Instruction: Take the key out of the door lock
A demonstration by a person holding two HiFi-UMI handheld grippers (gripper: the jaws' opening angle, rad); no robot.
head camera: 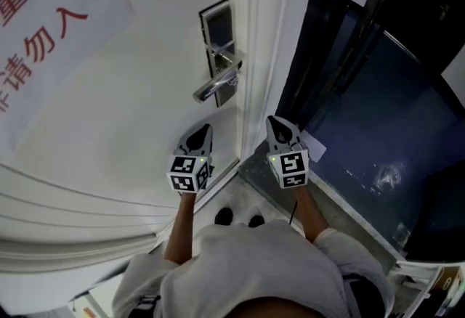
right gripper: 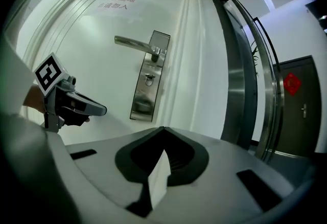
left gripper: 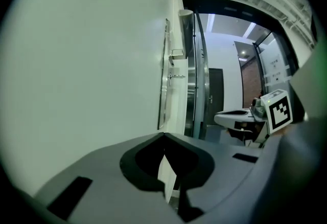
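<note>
A silver lock plate (head camera: 218, 48) (right gripper: 148, 77) with a lever handle (head camera: 216, 86) (right gripper: 134, 42) sits on the white door. In the right gripper view a small key (right gripper: 148, 80) hangs at the keyhole below the lever. My left gripper (head camera: 201, 133) (left gripper: 164, 136) is shut and empty, close to the door face below the lock. Beside it, my right gripper (head camera: 278, 126) (right gripper: 162, 130) is shut and empty, nearer the door edge and well short of the plate. Each gripper shows in the other's view: the right gripper (left gripper: 240, 118), the left gripper (right gripper: 76, 105).
A paper sign with red characters (head camera: 43, 19) (right gripper: 116, 3) is stuck on the door above and left of the lock. Right of the door edge stand a metal frame (right gripper: 240, 80) and dark glass (head camera: 378, 128). The person's feet (head camera: 236, 218) are at the threshold.
</note>
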